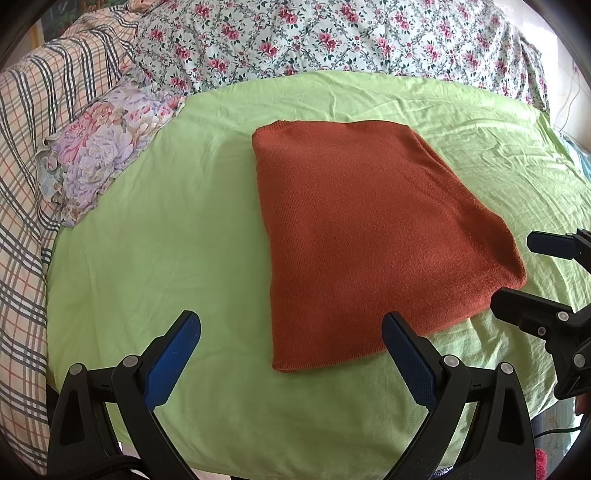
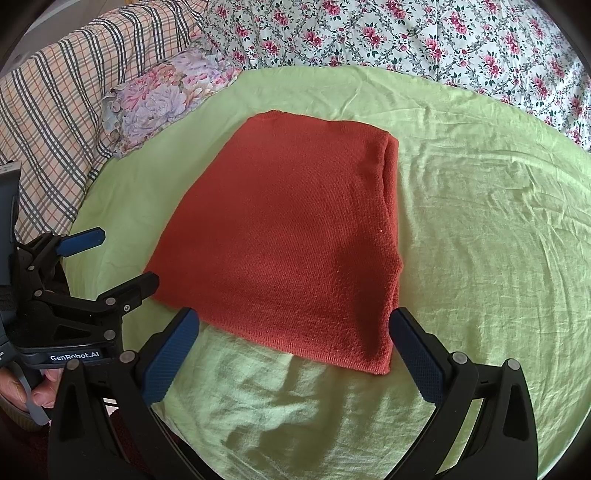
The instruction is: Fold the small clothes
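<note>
Lying flat near the middle of the light green sheet (image 1: 184,229), the rust-orange knit garment (image 1: 369,229) is folded into a compact rectangle; its doubled layers show along the right edge in my right wrist view (image 2: 295,229). Nothing rests on top of it and neither tool touches it.

My left gripper (image 1: 291,354) hovers at the garment's near edge with its jaws wide apart and nothing between them; its right blue pad (image 1: 410,358) overlaps the cloth's near corner in the view, though I cannot tell whether it makes contact. My right gripper (image 2: 293,354) likewise holds its jaws spread and empty, straddling the near hem from just in front.

Each tool shows in the other's camera: the right gripper (image 1: 517,273) enters at the right margin of the left view, just beside the garment's right corner, and the left gripper (image 2: 118,258) at the left margin of the right view, where my fingers (image 2: 44,395) grip its handle.

Beyond the garment, a pastel floral pillow (image 1: 96,155) sits on the sheet's far-left edge, well apart from the cloth. A plaid blanket (image 1: 40,122) lies farther left, and a rose-print quilt (image 1: 332,33) runs along the far side of the bed. The sheet is wrinkled to the right of the garment (image 2: 498,221).
</note>
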A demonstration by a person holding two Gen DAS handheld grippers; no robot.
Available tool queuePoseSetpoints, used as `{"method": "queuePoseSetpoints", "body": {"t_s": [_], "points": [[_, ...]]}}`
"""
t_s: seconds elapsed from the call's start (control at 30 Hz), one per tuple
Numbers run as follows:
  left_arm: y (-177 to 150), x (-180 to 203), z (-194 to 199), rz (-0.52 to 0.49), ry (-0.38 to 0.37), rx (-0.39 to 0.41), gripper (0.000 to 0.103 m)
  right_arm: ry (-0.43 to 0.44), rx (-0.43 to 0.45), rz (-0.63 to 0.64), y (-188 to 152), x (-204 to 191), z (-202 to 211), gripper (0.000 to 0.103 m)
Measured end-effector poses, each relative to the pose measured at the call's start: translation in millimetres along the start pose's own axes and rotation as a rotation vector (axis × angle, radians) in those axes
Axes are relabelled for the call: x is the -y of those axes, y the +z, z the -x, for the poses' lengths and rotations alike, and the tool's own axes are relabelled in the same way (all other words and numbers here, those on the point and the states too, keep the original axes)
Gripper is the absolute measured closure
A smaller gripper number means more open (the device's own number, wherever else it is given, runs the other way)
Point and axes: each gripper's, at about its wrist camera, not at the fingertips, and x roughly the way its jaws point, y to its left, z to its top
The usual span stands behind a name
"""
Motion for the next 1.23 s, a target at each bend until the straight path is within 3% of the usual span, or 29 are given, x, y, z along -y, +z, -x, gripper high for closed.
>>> {"method": "queuePoseSetpoints", "body": {"t_s": [0.3, 1.23], "points": [[9, -1, -2, 0.003, -0.004, 0.031, 0.004, -0.008, 0.026, 0.011, 16, 4, 7, 0.001], [31, -1, -24, 0.031, 0.016, 0.009, 0.004, -0.014, 0.010, -0.032, 28, 19, -15, 0.001]]}}
